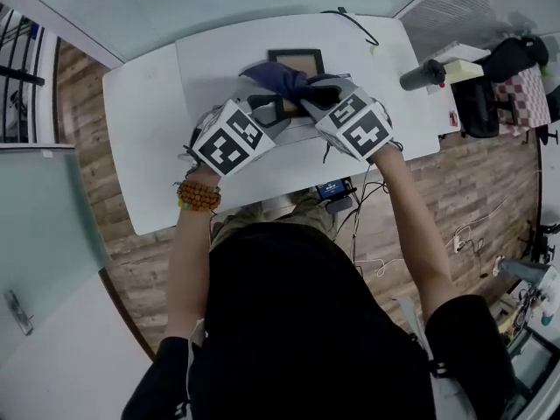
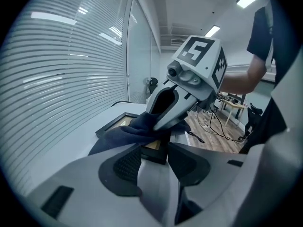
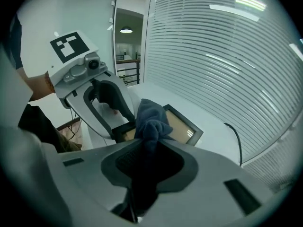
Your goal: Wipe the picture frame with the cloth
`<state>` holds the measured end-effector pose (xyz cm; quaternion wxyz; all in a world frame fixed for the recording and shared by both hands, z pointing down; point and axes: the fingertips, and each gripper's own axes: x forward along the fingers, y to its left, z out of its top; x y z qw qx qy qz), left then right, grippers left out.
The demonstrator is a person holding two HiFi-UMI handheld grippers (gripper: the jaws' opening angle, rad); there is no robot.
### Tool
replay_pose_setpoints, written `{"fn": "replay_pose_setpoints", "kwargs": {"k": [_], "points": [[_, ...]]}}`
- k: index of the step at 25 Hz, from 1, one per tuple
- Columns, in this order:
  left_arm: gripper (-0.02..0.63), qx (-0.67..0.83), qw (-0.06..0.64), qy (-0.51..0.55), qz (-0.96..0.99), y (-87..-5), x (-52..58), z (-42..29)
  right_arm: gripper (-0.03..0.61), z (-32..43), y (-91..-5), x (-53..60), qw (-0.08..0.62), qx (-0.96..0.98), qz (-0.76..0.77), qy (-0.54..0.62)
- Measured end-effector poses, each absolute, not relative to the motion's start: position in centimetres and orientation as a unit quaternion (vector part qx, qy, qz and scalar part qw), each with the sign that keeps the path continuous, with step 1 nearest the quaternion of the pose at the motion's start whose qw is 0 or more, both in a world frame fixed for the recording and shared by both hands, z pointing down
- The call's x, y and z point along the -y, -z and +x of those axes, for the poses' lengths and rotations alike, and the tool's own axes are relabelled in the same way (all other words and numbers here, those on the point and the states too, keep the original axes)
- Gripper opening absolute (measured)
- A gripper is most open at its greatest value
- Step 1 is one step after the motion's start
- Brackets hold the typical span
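White table holds the picture frame (image 1: 297, 59) toward twelve o'clock; with the left gripper (image 2: 155, 150) pinching its seven-o'clock corner, the right gripper (image 3: 149, 148), clamped on the cloth (image 3: 150, 117), should press flat and sweep evenly.

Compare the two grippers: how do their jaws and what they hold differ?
The left gripper clamps a corner of the picture frame, jaws wide apart; the right gripper clamps a bunched dark blue cloth that fills its jaws. The left steadies the frame; the right's cloth rests on it. Both are gripping something.
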<state>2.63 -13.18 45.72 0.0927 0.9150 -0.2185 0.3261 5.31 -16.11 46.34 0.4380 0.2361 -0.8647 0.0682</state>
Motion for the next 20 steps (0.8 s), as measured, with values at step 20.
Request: {"fn": "replay_pose_setpoints", "kwargs": {"k": [20], "points": [[0.172,0.281,0.031,-0.309,0.908,-45.1,13.0,4.3,0.063,3.2,-45.4,15.2,0.388,0.920,0.056,-0.011]]}}
